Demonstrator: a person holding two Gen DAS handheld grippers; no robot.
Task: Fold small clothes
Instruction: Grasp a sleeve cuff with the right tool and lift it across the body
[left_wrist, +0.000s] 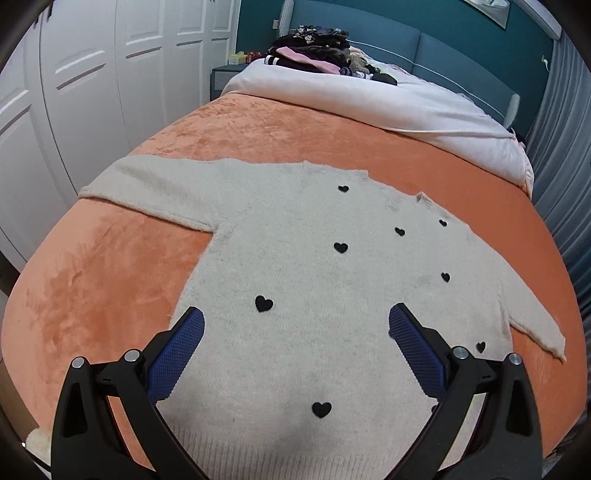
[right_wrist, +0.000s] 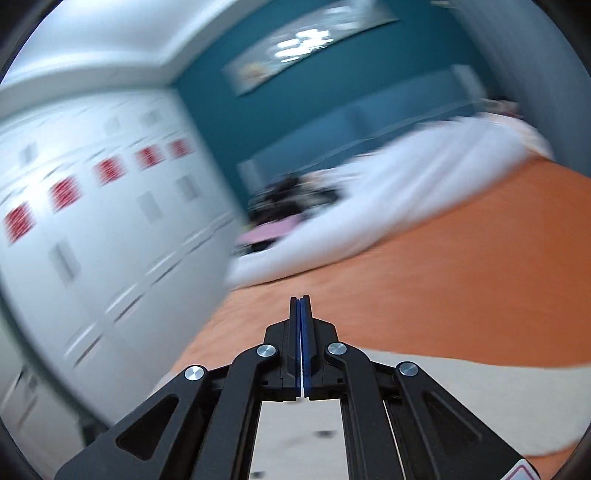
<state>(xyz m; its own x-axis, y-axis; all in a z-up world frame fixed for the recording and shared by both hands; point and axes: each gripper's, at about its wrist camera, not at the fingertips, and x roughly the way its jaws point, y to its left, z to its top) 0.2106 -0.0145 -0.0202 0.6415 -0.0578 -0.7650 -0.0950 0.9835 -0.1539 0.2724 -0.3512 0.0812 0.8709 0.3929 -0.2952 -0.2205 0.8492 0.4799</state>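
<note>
A cream knit sweater (left_wrist: 303, 266) with small black hearts lies flat, front up, on an orange blanket (left_wrist: 92, 295), sleeves spread to the left and right. My left gripper (left_wrist: 295, 321) hovers open and empty over the sweater's lower body, near the hem. In the blurred right wrist view my right gripper (right_wrist: 301, 299) is shut with nothing seen between its blue pads, raised over the orange blanket (right_wrist: 461, 277). Part of the sweater (right_wrist: 461, 398) shows below it.
White bedding (left_wrist: 369, 99) lies folded back at the far end of the bed, with a pile of dark and pink clothes (left_wrist: 314, 51) behind it. White wardrobe doors (left_wrist: 92, 74) stand on the left. A teal headboard (left_wrist: 443, 48) is at the back.
</note>
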